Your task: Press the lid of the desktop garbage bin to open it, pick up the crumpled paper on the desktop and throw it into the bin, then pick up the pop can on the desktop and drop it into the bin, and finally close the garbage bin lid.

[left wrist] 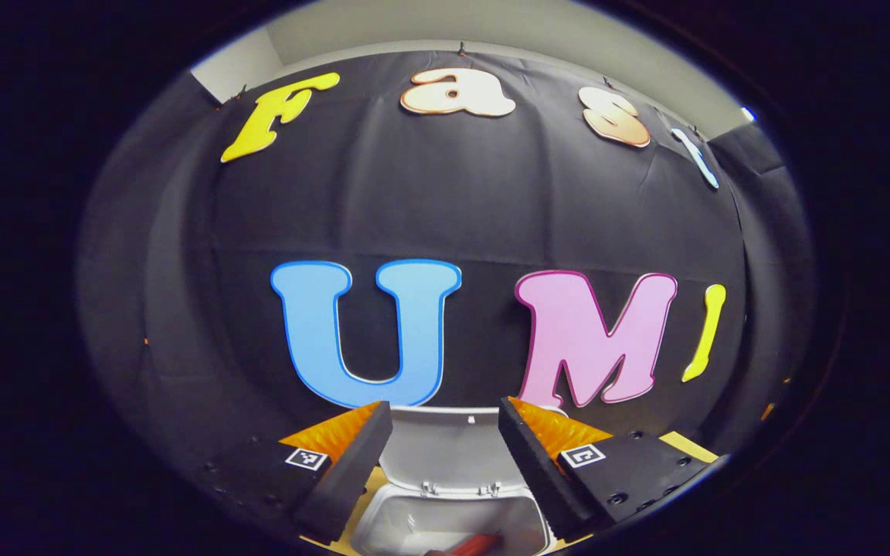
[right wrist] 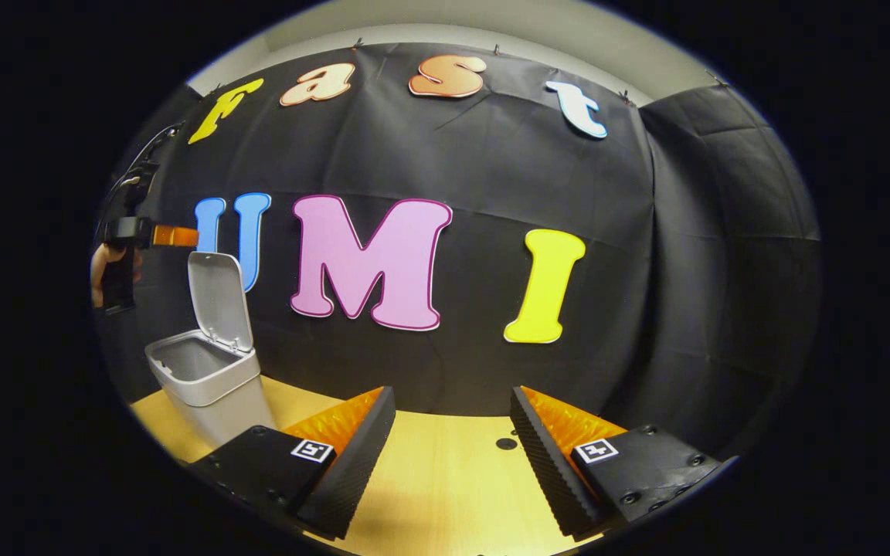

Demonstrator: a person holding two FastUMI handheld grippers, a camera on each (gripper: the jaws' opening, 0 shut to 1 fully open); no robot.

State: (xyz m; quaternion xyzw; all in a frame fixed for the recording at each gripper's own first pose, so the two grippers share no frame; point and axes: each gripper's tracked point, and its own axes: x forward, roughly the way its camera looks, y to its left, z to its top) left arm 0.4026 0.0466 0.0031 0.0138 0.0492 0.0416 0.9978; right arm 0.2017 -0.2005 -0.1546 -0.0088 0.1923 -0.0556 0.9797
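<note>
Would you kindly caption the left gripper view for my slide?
Open left claw above the bin, lid up, something red inside.

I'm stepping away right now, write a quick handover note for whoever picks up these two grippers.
Left gripper: open, holding nothing, hovering above the open bin.
Right gripper: open, holding nothing, above the bare wooden table, off to the bin's side.
Bin: on the table near the black wall, lid standing upright. A red thing, probably the can, lies inside; the rest of the inside is too hidden to check for the paper.
Done: lid opened; the can seems dropped in.
Left: confirm the paper is in the bin, then close the lid, likely with the left gripper, which is nearest.
</note>
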